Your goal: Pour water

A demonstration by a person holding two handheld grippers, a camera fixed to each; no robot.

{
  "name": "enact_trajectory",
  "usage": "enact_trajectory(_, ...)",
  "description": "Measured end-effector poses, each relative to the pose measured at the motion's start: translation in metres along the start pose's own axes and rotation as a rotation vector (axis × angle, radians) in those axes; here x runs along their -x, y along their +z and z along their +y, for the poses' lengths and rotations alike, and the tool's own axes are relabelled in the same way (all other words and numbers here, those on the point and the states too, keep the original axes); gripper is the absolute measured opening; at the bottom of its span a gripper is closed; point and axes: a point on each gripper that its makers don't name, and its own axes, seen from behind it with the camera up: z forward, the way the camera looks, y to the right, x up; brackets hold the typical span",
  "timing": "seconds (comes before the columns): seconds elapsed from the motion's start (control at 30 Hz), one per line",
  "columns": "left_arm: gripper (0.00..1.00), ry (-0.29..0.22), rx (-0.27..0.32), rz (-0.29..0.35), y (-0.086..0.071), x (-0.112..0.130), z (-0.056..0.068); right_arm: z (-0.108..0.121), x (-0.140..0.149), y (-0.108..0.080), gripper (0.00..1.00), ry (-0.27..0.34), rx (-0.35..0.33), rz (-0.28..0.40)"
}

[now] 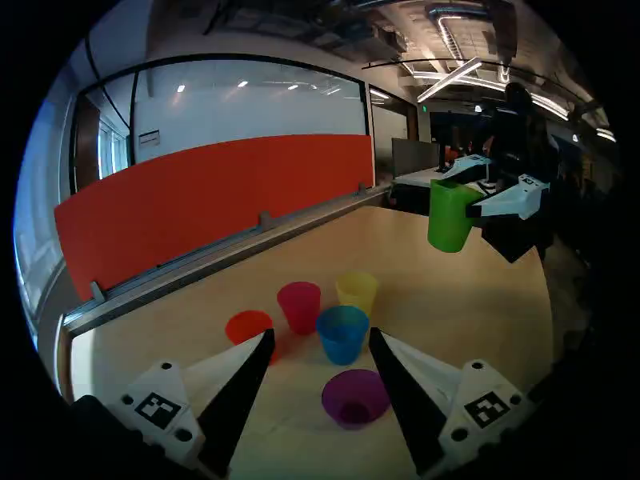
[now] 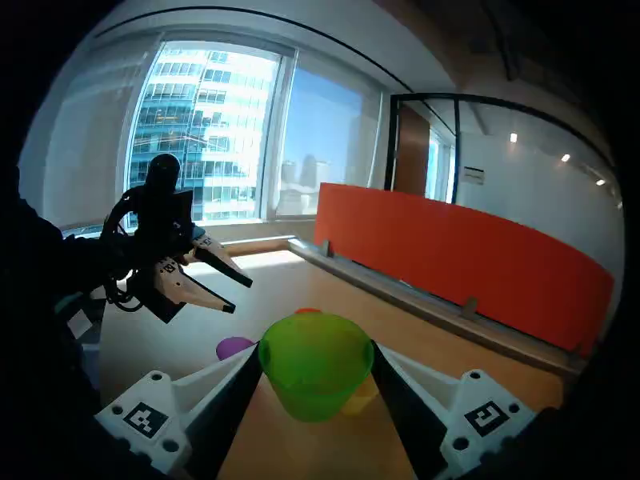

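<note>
Jaws of the right gripper (image 2: pixel 316 352) pinch the green cup (image 2: pixel 315 376), with one finger pressed on each side of its wall just below the rim. In the left gripper view this cup is upright and held clear above the wooden table (image 1: pixel 448 304), off to the right. Whether it contains water cannot be determined.

Jaws of the left gripper (image 1: pixel 320 336) are spread wide and grip nothing. Seen between its fingers are the blue cup (image 1: pixel 342 334) and, nearer, the purple cup (image 1: pixel 355 398). Beyond these stand the pink cup (image 1: pixel 299 306), the orange cup (image 1: pixel 250 326) and the yellow cup (image 1: pixel 357 292). All five stand on the table, mouths up, closely grouped.

An orange partition (image 1: pixel 216 200) runs along the table's far edge. In the right gripper view, a large window (image 2: pixel 208 128) lies behind the left gripper.
</note>
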Motion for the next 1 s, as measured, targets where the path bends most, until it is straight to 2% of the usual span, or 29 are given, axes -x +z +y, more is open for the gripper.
enact_trajectory(0.6, 0.87, 0.006, 0.012, -0.021, 0.01, 0.003, 0.004, 0.001, -0.022, -0.007, 0.94, -0.006, -0.015, 0.081)
enact_trajectory(1.0, 0.87, 0.004, 0.022, -0.031, 0.015, 0.004, 0.006, 0.002, -0.023, -0.006, 0.94, -0.001, -0.024, 0.11)
